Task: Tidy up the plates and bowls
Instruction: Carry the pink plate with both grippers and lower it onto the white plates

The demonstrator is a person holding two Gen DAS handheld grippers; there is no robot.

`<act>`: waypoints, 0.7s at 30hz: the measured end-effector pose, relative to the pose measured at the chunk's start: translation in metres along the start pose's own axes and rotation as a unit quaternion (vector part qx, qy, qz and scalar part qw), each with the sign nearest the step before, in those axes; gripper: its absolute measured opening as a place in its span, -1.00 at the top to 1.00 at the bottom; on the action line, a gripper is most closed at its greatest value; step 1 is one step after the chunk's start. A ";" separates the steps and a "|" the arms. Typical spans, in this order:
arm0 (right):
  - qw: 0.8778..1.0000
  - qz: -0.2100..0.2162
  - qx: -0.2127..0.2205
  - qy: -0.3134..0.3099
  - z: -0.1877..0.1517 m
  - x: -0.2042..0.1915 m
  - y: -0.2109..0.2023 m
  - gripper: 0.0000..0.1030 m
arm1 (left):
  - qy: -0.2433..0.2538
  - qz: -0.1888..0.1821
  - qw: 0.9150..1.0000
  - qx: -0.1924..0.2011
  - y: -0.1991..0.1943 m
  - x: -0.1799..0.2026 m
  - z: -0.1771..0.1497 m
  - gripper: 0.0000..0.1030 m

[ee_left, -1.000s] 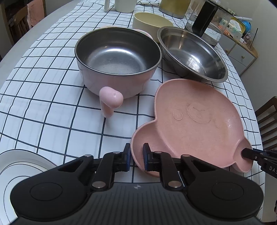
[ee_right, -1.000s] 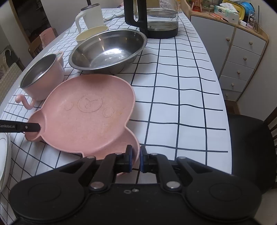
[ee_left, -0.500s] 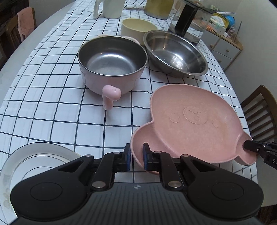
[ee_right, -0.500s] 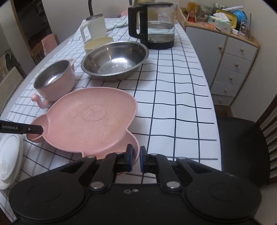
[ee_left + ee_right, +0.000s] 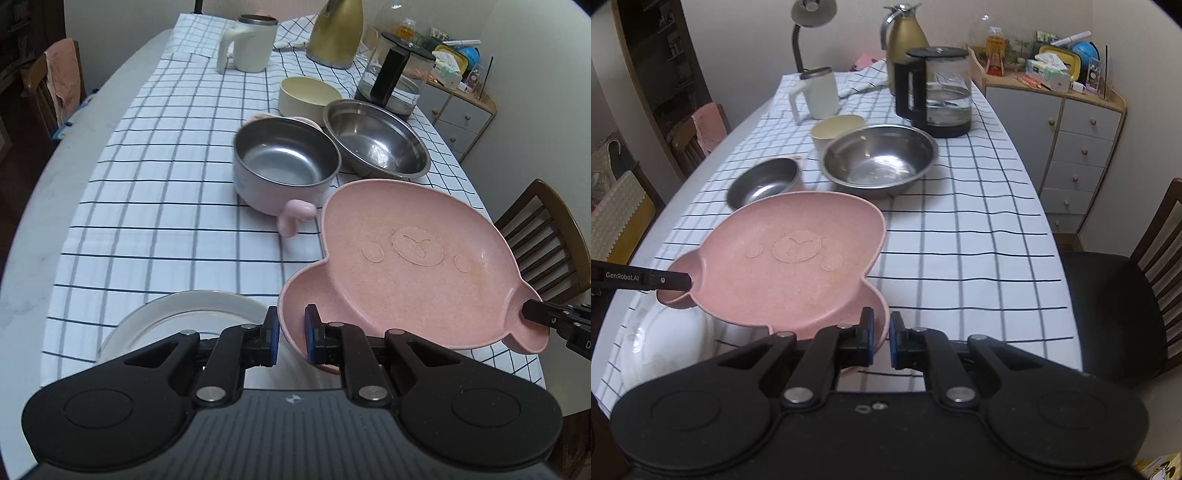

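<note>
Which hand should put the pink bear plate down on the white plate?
Probably both. The left gripper and right gripper each pinch one ear of the pink bear plate. The left is nearer the white plate, so it should guide.

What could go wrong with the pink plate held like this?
1. Each gripper, left and right, pinches only one ear rim of the pink plate, so a slip at either would likely tip it.
2. The plate hangs partly over the white plate; lowering it unevenly may knock rim against rim.
3. The pink pot stands near; its handle points toward the plate's edge, so a swing that way could bump it.
</note>
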State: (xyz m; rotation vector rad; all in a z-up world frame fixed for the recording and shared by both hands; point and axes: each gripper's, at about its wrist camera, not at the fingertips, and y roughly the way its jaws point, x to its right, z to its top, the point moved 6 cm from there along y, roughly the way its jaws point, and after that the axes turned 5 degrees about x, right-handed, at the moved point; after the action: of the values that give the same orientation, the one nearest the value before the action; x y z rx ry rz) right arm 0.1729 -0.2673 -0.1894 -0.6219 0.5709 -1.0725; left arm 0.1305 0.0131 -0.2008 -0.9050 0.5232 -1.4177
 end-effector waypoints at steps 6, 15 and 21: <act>1.000 0.015 0.009 -0.002 -0.004 -0.045 -0.009 0.83 | -0.004 0.012 1.000 0.015 -0.032 -0.042 -0.010 0.75; 0.999 0.035 0.005 -0.025 -0.021 -0.113 -0.002 0.83 | -0.024 0.035 0.999 0.012 -0.055 -0.104 -0.040 0.76; 0.998 0.047 -0.001 -0.035 -0.037 -0.140 0.009 0.83 | -0.028 0.042 0.999 0.009 -0.061 -0.127 -0.060 0.75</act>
State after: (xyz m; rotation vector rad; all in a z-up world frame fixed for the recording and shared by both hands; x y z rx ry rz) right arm 0.1008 -0.1420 -0.2039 -0.6261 0.5360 -0.9595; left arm 0.0302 0.1284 -0.2127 -0.8954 0.5011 -1.3150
